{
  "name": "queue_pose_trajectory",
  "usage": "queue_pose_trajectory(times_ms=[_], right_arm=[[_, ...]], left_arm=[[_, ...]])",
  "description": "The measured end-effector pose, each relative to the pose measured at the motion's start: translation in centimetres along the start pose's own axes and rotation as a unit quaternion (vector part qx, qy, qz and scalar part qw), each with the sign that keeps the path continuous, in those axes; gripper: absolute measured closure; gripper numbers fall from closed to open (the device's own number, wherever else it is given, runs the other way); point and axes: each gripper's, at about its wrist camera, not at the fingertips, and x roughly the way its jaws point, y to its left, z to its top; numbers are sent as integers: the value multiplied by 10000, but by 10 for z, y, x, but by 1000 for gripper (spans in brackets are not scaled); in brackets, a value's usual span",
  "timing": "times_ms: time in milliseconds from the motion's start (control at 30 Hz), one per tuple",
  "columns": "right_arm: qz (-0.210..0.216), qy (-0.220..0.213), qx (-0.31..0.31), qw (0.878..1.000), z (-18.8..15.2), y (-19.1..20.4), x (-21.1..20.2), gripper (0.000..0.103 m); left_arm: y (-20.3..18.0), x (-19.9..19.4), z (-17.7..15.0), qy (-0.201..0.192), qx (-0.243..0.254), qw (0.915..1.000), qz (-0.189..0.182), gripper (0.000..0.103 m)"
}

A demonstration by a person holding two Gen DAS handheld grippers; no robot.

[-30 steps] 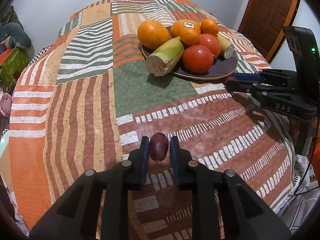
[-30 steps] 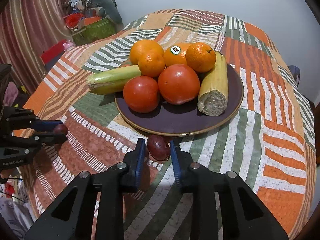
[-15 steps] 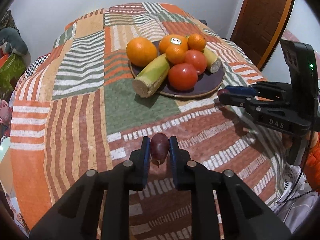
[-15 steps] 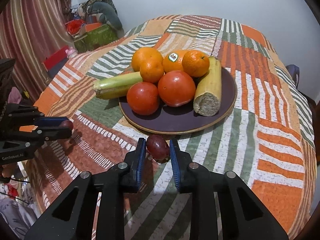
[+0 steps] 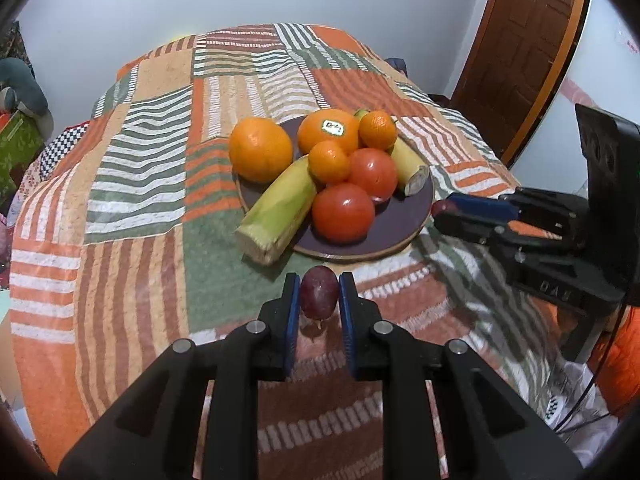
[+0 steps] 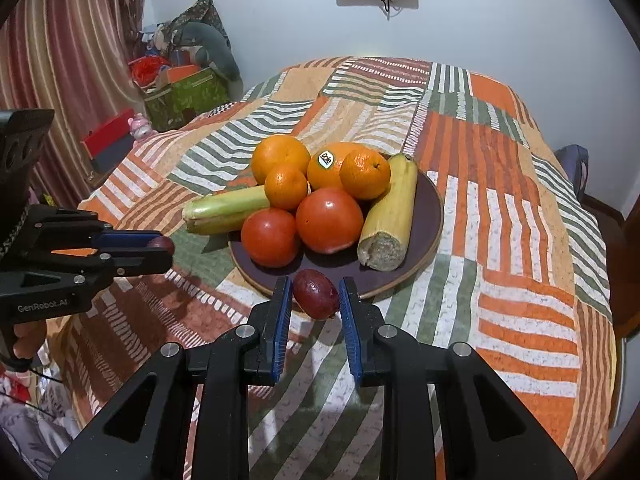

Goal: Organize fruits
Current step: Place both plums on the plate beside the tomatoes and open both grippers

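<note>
A dark purple plate (image 5: pixel 404 216) (image 6: pixel 430 216) holds several oranges, two tomatoes (image 5: pixel 343 211) (image 6: pixel 329 219) and two corn cobs (image 5: pixel 280 210) (image 6: pixel 390 212). My left gripper (image 5: pixel 319 300) is shut on a dark red grape (image 5: pixel 319 295), held above the cloth in front of the plate; it also shows in the right wrist view (image 6: pixel 162 243). My right gripper (image 6: pixel 314 300) holds a second dark red grape (image 6: pixel 316 293) at the plate's near rim; the grape touches its right pad, with a small gap at the left pad. It shows in the left wrist view (image 5: pixel 440 208).
The table is covered with a patchwork cloth (image 5: pixel 132 200) (image 6: pixel 500 200) of orange, green and white stripes. A wooden door (image 5: pixel 524 40) stands at the back right. A green box (image 6: pixel 184 96) with clutter and a curtain (image 6: pixel 60 60) are on the left.
Both grippers have risen and pulled back with their grapes, so the plate looks smaller and farther. The right jaws stand a little wider around the grape than before.
</note>
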Motion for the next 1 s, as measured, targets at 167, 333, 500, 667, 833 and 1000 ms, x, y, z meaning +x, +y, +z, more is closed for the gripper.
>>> queue_pose_trajectory(times_ms=[167, 333, 500, 667, 833, 1000], right_arm=[[-53, -63, -36, 10000, 2, 0, 4, 81], [-36, -53, -33, 10000, 4, -4, 8, 81], [-38, -11, -1, 10000, 3, -10, 14, 81], [-21, 45, 68, 10000, 1, -16, 18, 81], [2, 72, 82, 9999, 1, -19, 23, 81], [55, 47, 98, 9999, 3, -20, 23, 81]], left_arm=[[-8, 11, 10, 3, 26, 9999, -101, 84], [-17, 22, 18, 0, 63, 9998, -199, 84], [-23, 36, 23, 62, 107, 9996, -243, 84], [-27, 48, 27, 122, 161, 9995, -234, 84], [-32, 48, 27, 66, 249, 9993, -259, 84], [-39, 46, 27, 2, 342, 9990, -287, 84]])
